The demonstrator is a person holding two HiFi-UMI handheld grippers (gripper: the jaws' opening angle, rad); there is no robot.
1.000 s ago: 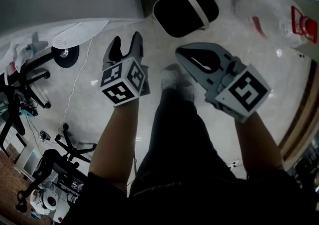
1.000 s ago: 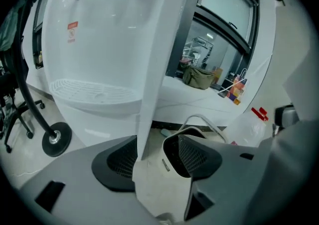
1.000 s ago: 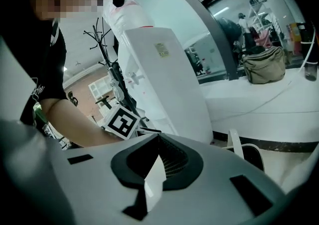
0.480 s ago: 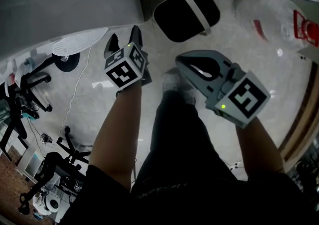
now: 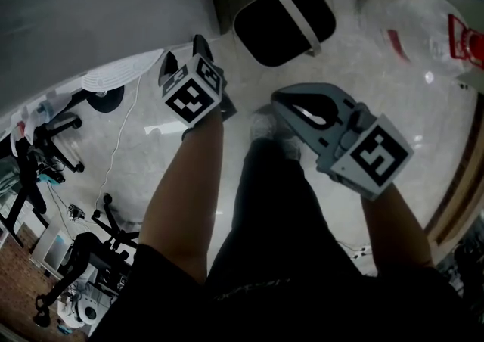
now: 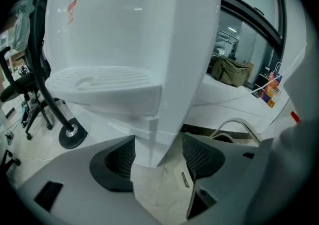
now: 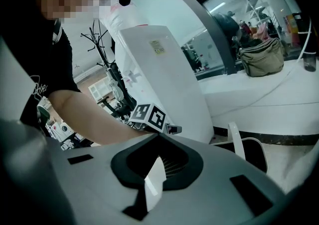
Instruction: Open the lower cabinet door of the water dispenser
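Water dispenser (image 6: 149,30) stood right ahead of L claw (image 6: 158,160), white casing, its lower front corner poking in btwn the jaws. L claw was spread wide; couldn't tell if either pad touched the casing. Drip tray (image 6: 99,80) jutted out above & left of that claw. The lower cabinet door couldn't be told apart as a separate panel. R claw (image 7: 159,169) was pressed together w/ nothing in it, held apart from the dispenser, L claw's marker cube (image 7: 149,114) just ahead of it. Black bin w/ white handle (image 5: 283,13) sat on the floor (image 5: 151,144) beyond both claws.
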